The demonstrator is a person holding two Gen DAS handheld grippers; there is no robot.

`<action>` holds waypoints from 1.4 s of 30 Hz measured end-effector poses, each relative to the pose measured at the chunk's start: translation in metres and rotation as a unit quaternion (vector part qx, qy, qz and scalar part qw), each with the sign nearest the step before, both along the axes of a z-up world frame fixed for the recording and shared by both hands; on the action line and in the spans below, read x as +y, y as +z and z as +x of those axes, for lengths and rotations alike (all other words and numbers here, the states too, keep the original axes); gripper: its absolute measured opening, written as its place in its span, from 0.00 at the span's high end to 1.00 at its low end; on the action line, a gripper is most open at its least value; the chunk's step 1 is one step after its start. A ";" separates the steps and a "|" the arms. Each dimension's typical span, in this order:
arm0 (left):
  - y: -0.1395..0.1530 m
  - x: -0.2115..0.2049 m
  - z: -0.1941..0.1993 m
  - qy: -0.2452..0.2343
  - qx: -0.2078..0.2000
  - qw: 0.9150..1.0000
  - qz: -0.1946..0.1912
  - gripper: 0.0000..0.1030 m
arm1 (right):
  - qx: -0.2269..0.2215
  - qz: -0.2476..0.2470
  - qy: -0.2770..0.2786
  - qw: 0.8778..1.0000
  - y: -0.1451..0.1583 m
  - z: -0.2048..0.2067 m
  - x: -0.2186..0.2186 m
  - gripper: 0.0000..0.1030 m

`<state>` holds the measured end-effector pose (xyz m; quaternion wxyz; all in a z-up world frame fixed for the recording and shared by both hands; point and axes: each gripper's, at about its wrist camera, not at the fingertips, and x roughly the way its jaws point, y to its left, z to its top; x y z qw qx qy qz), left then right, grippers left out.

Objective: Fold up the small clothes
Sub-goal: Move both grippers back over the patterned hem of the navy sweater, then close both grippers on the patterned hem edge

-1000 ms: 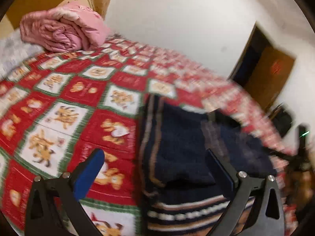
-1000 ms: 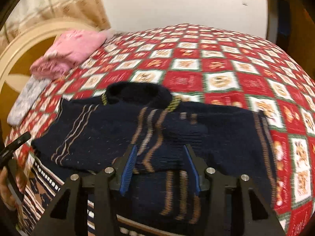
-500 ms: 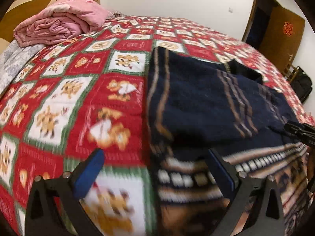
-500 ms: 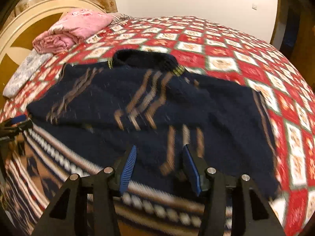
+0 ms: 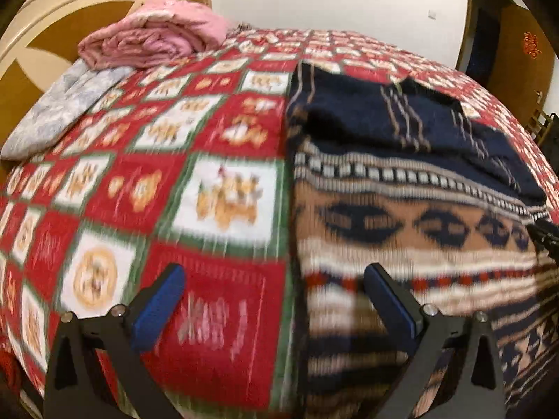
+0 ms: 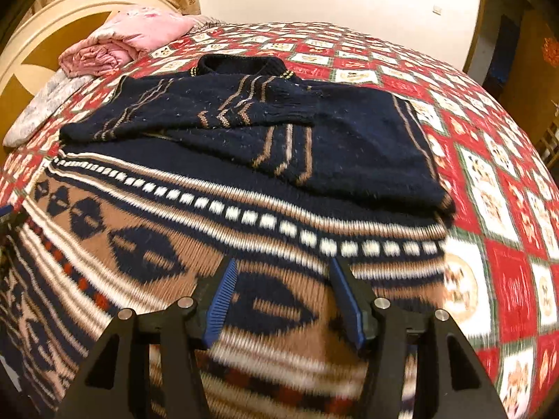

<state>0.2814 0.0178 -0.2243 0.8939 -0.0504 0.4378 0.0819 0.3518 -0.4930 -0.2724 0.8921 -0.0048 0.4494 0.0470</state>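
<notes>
I have pulled both grippers back from the folded sleeves to the sweater (image 6: pixel 265 160) hem (bottom fold next): left gripper (image 5: pixel 276 300) spread, right gripper (image 6: pixel 283 296) opening, both empty.

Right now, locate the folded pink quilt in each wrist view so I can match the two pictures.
Left wrist: pink quilt upper left, by the curved headboard.
Right wrist: pink quilt upper left, left of the sweater collar.
Shared landmark: the headboard behind it in both views.
</notes>
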 end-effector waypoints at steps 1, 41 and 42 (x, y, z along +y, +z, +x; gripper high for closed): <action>-0.002 0.000 -0.004 0.000 0.002 1.000 -0.008 0.00 | 0.002 0.006 -0.004 1.000 0.001 -0.005 -0.001 0.45; -0.018 -0.047 -0.152 -0.113 0.027 0.991 -0.068 0.00 | -0.006 0.073 -0.067 0.995 -0.008 -0.248 -0.021 0.45; -0.018 -0.046 -0.155 -0.116 0.029 0.990 -0.073 0.01 | -0.004 0.082 -0.067 0.994 -0.009 -0.252 -0.024 0.45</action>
